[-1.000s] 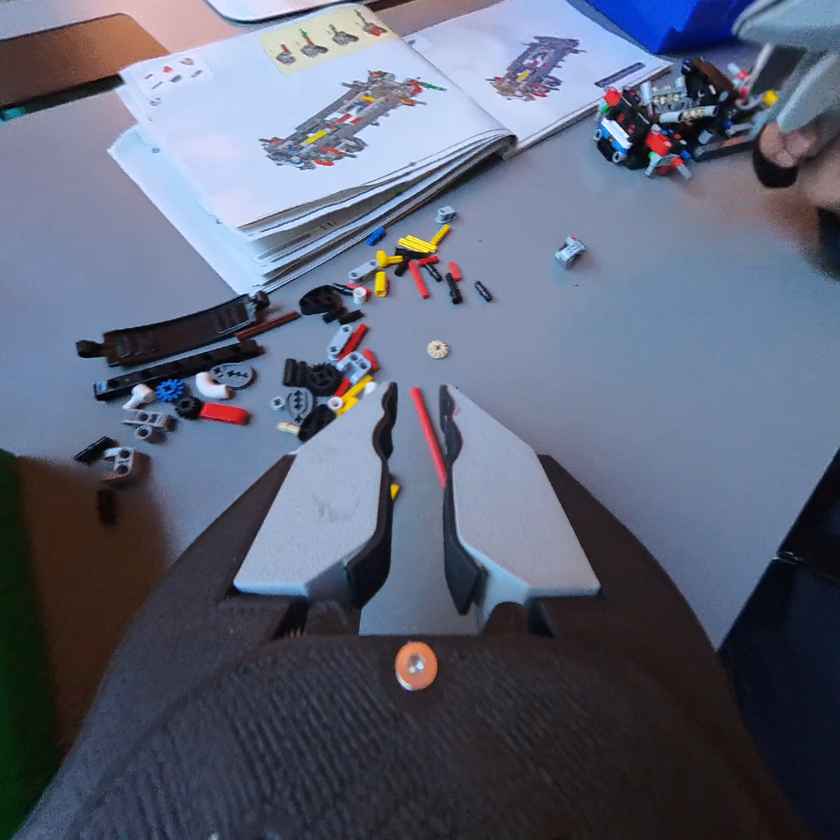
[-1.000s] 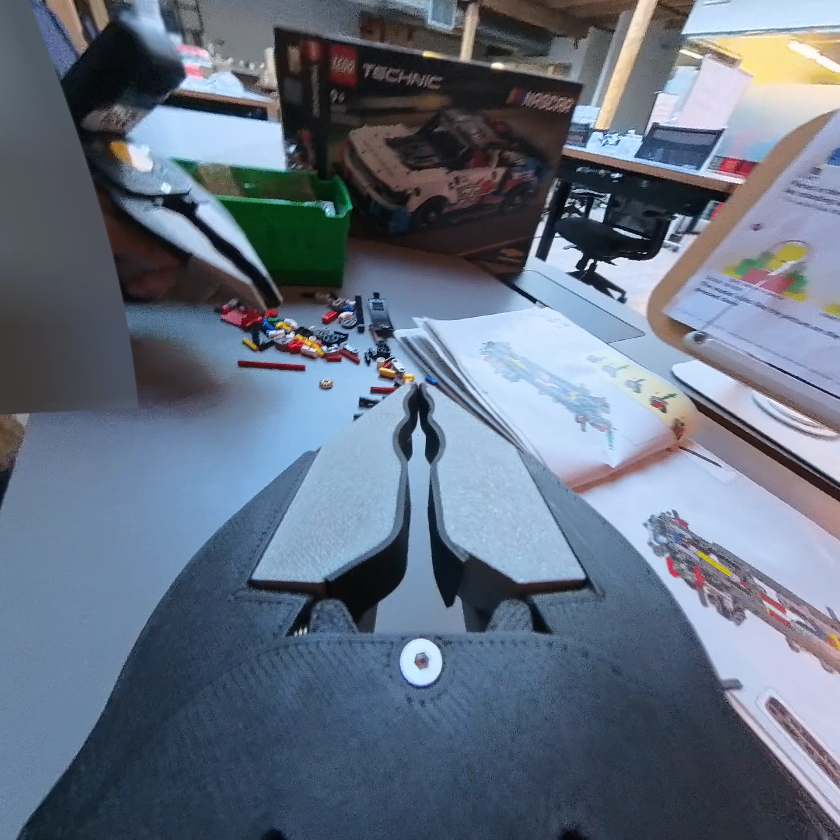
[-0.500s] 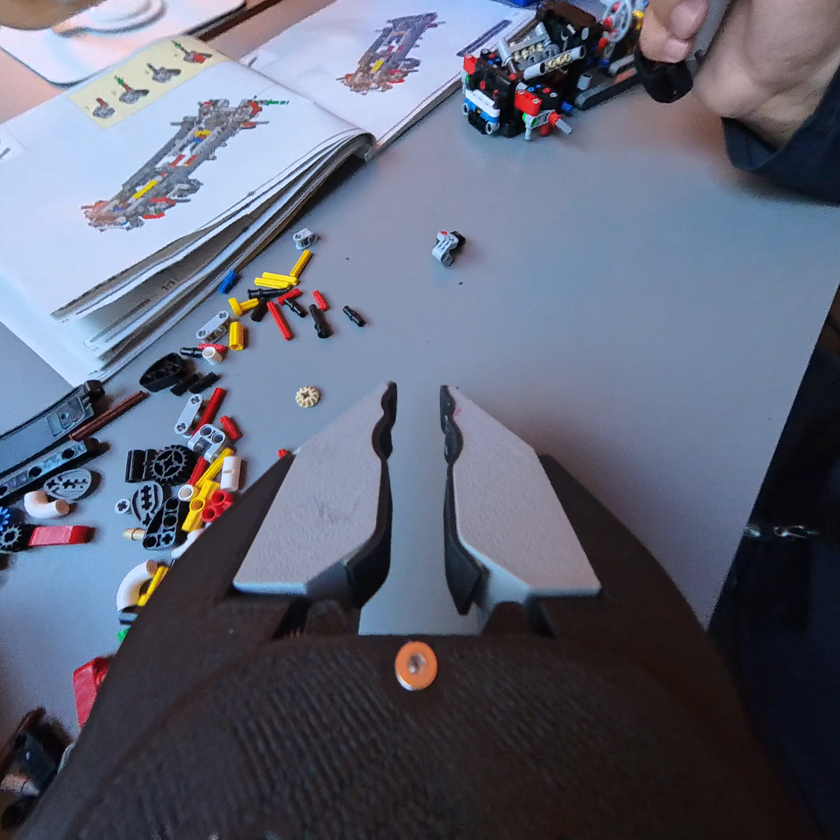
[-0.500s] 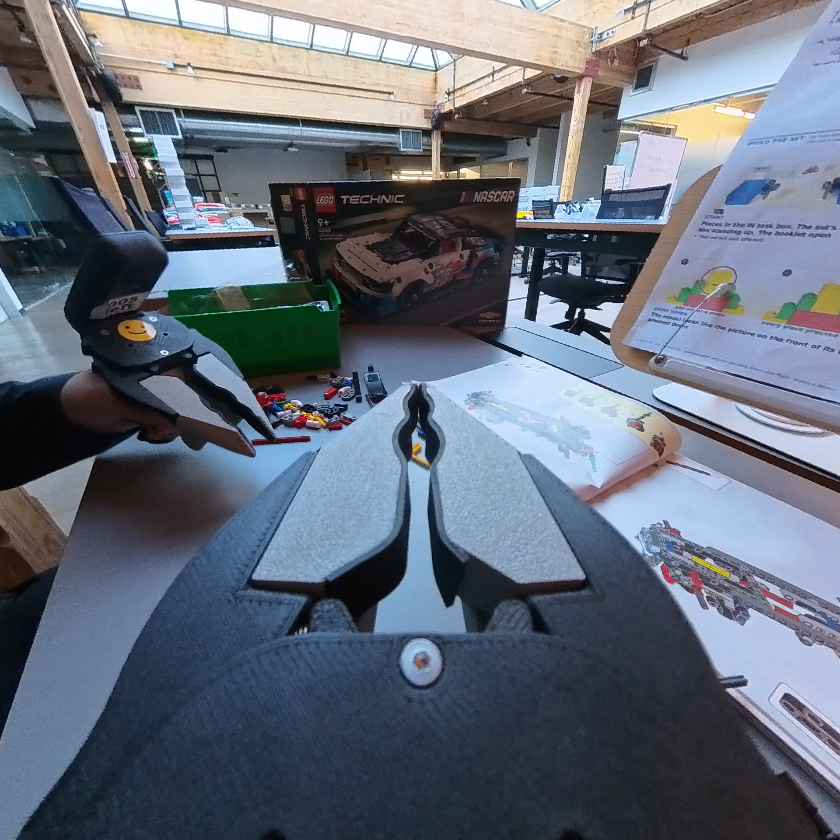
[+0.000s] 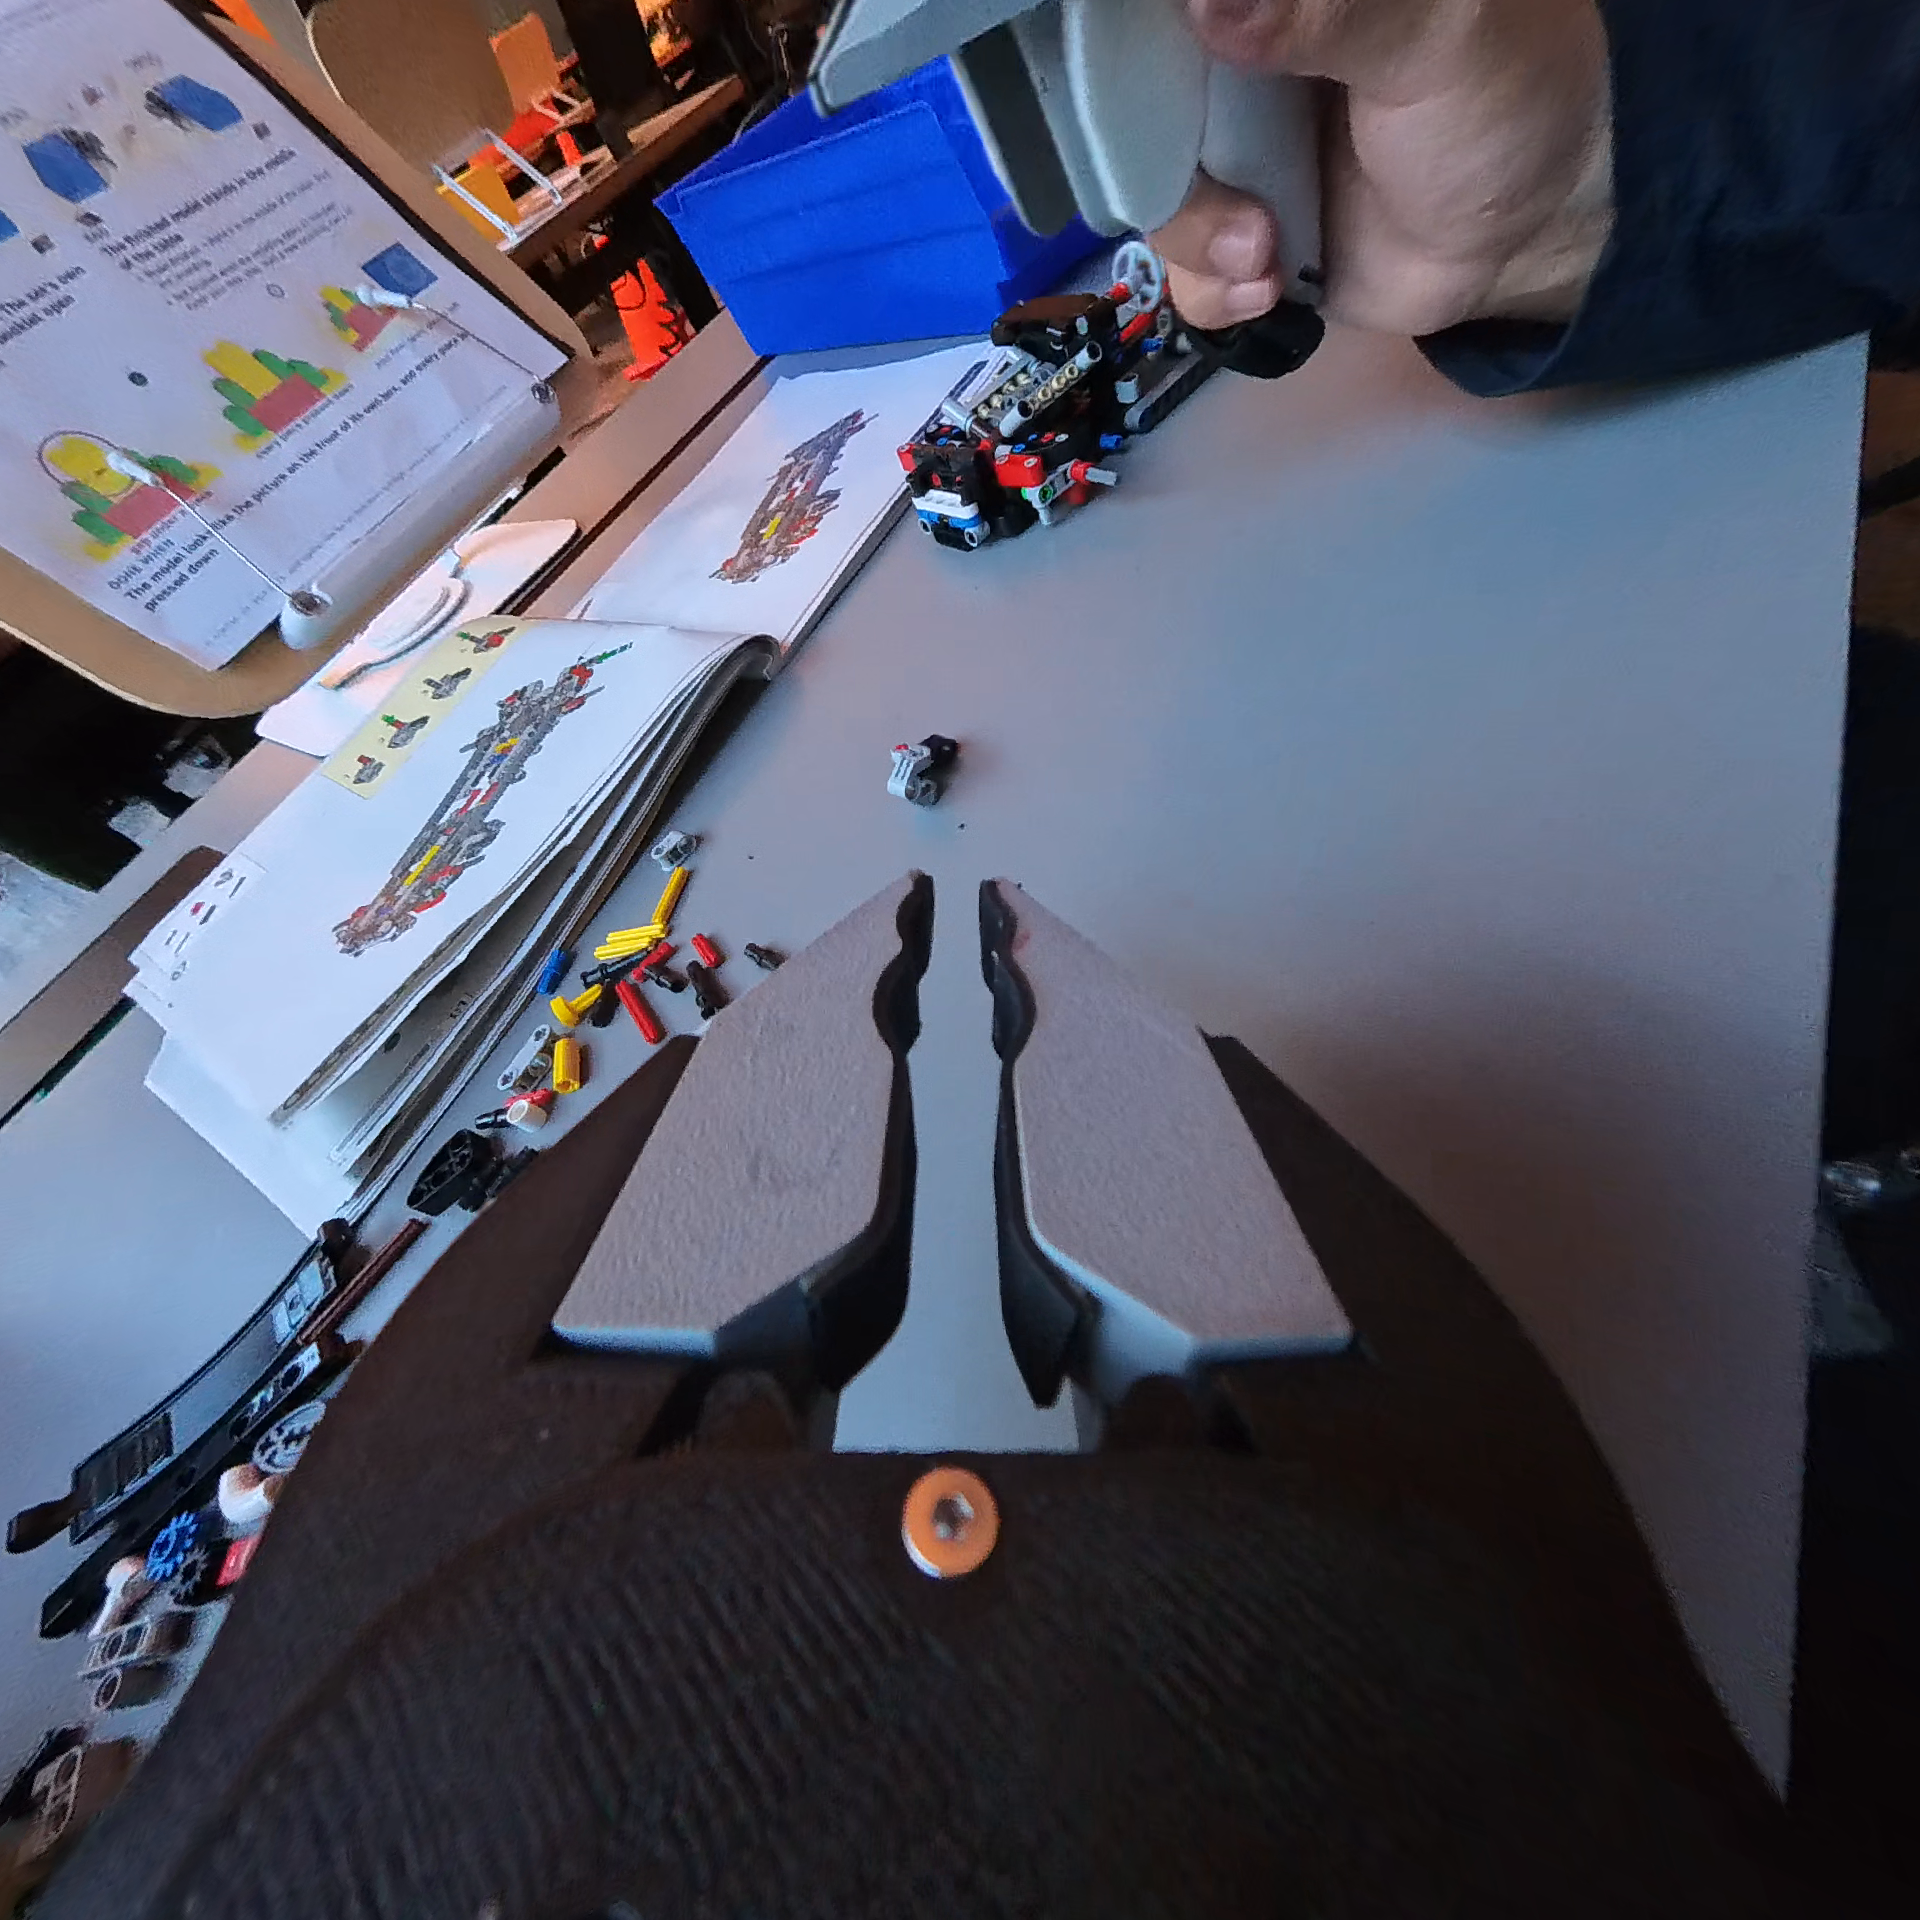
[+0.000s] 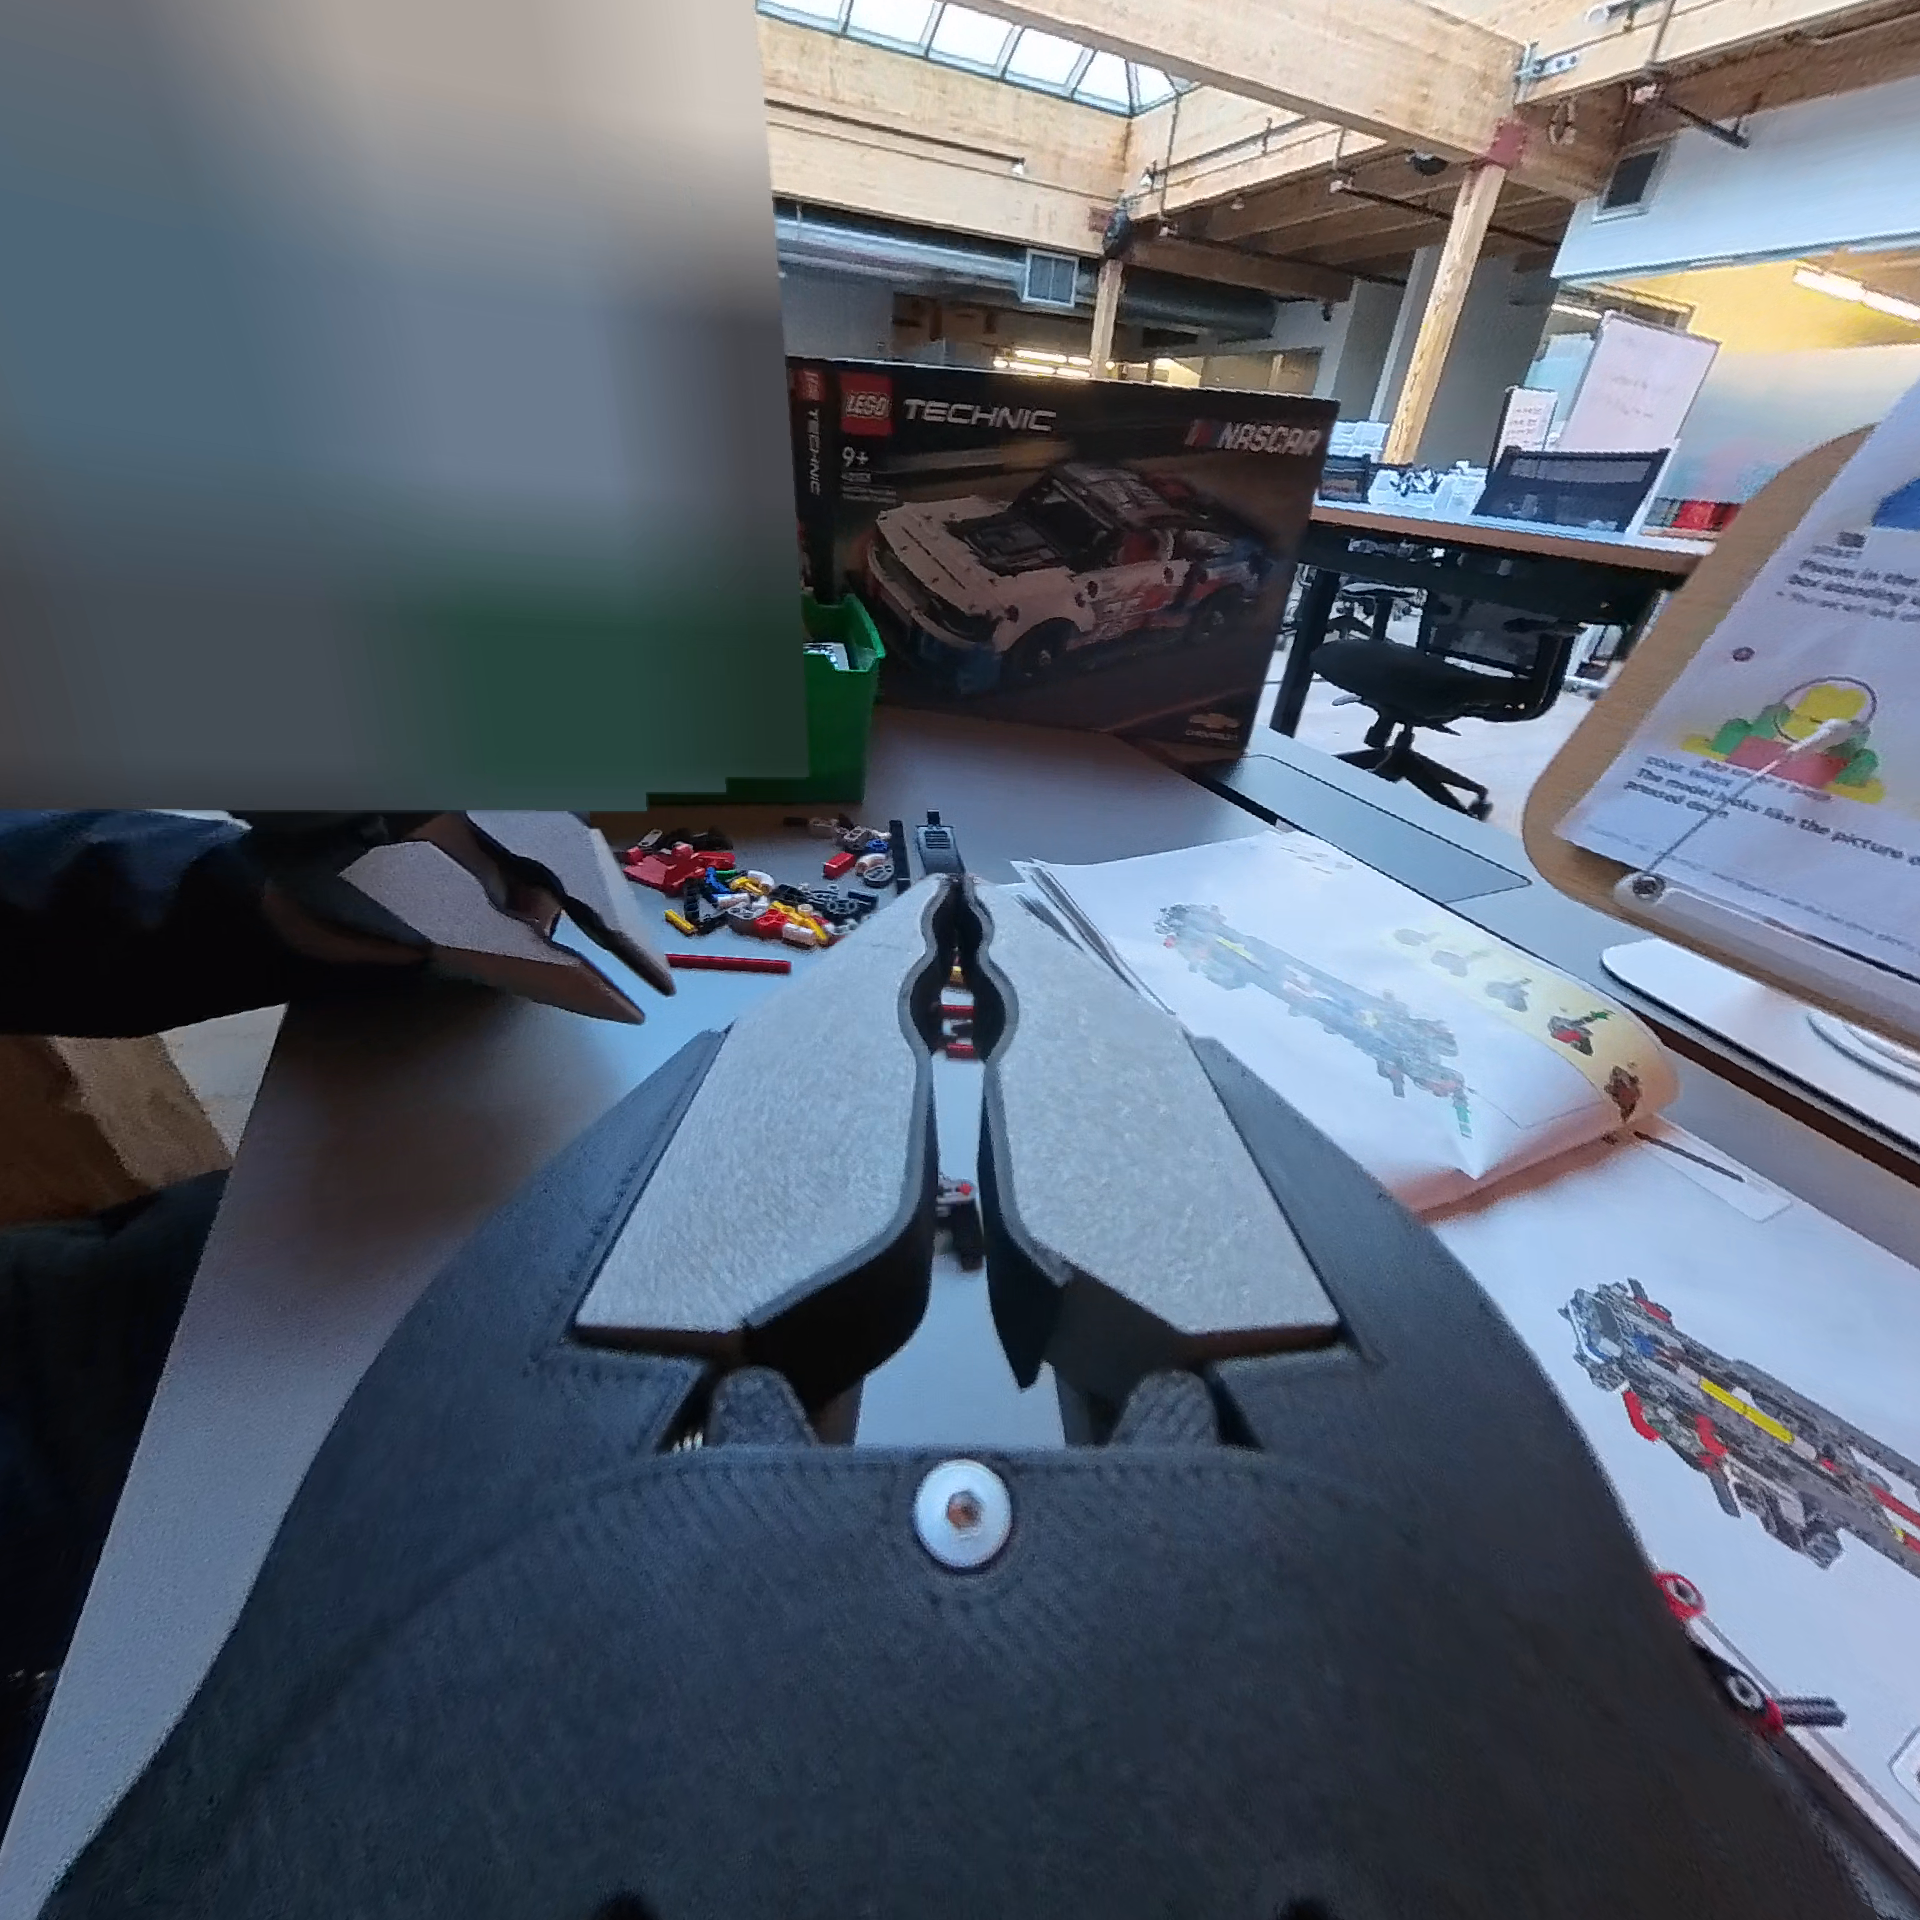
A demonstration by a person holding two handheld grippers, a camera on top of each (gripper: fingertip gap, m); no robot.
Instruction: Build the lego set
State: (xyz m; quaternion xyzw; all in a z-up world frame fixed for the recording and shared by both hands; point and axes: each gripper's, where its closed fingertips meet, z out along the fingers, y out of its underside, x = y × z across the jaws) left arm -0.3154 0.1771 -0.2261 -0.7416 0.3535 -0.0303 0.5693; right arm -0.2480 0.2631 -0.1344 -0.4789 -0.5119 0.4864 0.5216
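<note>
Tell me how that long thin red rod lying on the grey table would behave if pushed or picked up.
The red rod looks like rigid plastic, so it probably stays straight rather than flopping. It is slim and lies flat on the table, so a sideways nudge may roll it. Being so thin, it seems light but hard to pinch.

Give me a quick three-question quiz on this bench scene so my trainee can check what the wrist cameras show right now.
1. True or false: the left hand-held gripper has a red axle clamped between its fingertips.
2. Multiple choice: the small grey-and-black piece lying alone on the grey table is (A) inside the blue bin, (B) just ahead of the left hand-held gripper's tips, (C) on the open instruction booklet.
3. Fill in: the tips of the right hand-held gripper are ____.

Key:
1. False; bare table shows through the gap.
2. B.
3. Closed together, nothing visible between them.
</note>
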